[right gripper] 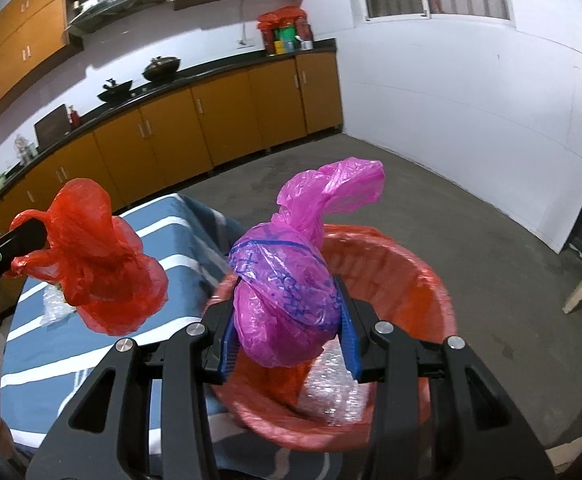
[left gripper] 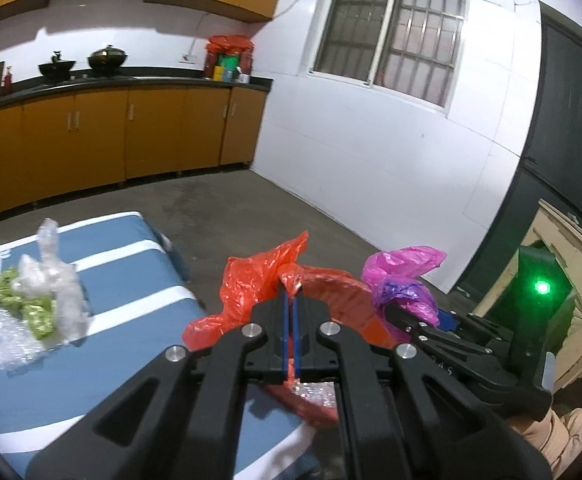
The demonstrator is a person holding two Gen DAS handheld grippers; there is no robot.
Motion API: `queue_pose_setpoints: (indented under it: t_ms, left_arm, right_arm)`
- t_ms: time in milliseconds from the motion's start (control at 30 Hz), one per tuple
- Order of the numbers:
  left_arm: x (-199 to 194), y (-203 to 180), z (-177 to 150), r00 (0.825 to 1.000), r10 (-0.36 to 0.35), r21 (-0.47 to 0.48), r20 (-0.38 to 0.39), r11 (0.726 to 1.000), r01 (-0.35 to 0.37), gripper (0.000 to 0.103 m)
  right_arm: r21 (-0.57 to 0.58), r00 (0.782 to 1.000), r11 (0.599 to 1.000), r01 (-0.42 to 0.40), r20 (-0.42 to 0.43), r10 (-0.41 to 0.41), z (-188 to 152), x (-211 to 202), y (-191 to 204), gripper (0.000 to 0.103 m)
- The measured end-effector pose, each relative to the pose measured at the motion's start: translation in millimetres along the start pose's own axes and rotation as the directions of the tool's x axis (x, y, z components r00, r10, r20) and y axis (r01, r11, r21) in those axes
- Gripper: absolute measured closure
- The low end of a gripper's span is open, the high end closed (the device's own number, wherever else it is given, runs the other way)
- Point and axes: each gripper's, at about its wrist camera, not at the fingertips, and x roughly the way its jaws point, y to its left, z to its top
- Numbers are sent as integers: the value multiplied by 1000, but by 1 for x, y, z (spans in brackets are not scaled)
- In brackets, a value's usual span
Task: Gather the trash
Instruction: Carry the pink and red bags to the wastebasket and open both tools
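Observation:
My left gripper (left gripper: 291, 300) is shut on a crumpled red plastic bag (left gripper: 251, 292), held above the table edge; the bag also shows at the left of the right wrist view (right gripper: 103, 264). My right gripper (right gripper: 287, 328) is shut on a tied pink plastic bag (right gripper: 291, 280), held over a bin lined with a red bag (right gripper: 419, 280). Bubble wrap (right gripper: 331, 384) lies inside the bin. The pink bag also shows in the left wrist view (left gripper: 403, 280), with the bin rim (left gripper: 343, 292) behind my left fingers.
A table with a blue and white striped cloth (left gripper: 123, 280) holds a pile of bubble wrap and green scraps (left gripper: 39, 300). Orange kitchen cabinets (left gripper: 91, 136) line the far wall. The grey concrete floor (right gripper: 451, 208) lies beyond the bin.

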Motion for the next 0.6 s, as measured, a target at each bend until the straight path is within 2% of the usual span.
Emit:
queue_pose_setpoints:
  t_ms: [300,600]
  left_arm:
    - [37,-26,-4,997,-58,14,-52,998,59,100]
    - [70,-35,-7,992,-77,15,-99,997,79,99]
  right_arm:
    - [6,998,999,51,-23,-51,-5,6,-22,61]
    - [8,997,998,63,-33,-63,-2,13,-32,61]
